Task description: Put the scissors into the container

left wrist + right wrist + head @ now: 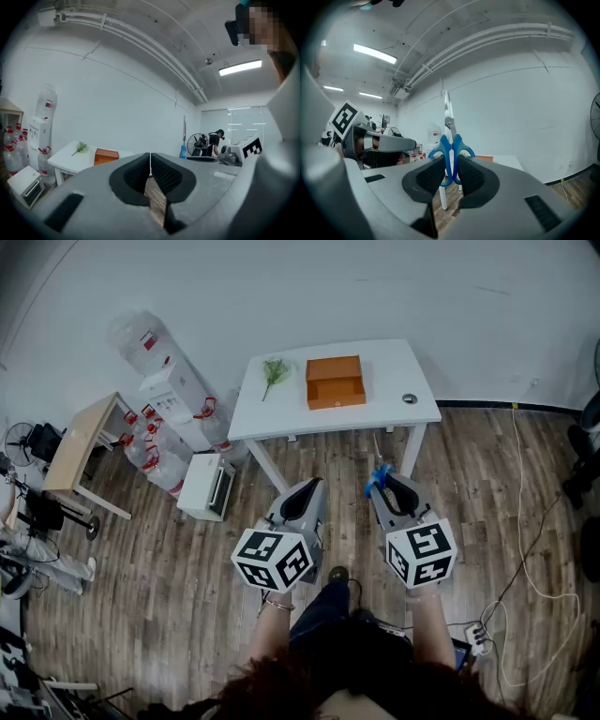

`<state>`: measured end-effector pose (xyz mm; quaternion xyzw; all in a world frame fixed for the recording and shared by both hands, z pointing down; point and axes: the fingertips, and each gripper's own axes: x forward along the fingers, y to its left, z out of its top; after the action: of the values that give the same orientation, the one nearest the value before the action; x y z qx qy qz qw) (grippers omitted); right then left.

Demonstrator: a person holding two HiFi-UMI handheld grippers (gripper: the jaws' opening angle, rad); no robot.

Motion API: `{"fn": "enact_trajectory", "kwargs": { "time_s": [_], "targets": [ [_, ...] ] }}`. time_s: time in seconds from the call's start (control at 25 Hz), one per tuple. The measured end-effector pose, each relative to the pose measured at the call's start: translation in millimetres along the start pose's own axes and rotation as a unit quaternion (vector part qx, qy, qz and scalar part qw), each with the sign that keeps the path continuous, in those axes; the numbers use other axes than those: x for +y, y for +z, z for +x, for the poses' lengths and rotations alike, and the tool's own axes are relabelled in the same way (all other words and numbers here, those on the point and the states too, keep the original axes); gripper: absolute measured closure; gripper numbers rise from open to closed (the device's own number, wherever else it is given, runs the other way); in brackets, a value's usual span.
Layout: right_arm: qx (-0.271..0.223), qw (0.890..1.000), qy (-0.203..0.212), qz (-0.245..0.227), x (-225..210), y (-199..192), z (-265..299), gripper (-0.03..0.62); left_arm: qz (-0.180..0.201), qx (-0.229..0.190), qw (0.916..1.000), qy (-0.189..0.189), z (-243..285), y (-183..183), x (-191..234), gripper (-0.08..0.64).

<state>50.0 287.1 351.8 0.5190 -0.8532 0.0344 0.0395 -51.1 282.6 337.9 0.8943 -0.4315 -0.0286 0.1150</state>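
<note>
My right claw (451,165) is clamped on the scissors (449,136). Its pads press the blue handle loops and the blades stand upright above the jaws. My left claw (150,165) is clenched with nothing between its pads.

I judge this to be the carry step. The scissors are up in the air in front of me, over the wooden floor and well apart from the white bench (394,371). The orange container (335,381) sits open-topped near the bench's middle, and from the head view I see nothing inside it. A green sprig (274,371) lies near it on the bench.

Next I'd need to step closer and bring the right claw over the container's opening. Then I'd lay the scissors flat enough to fit and release.
</note>
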Motion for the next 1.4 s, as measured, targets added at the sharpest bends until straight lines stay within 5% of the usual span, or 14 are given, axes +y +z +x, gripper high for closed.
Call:
{"fn": "enact_trajectory", "kwargs": {
  "time_s": [1.4],
  "targets": [
    [0.016, 0.999, -0.043, -0.005, -45.7, 15.8, 214.3, 0.525, -0.006, -0.002, 0.9973, -0.073, 139.4, 45.1, 160.2, 0.538]
  ]
}}
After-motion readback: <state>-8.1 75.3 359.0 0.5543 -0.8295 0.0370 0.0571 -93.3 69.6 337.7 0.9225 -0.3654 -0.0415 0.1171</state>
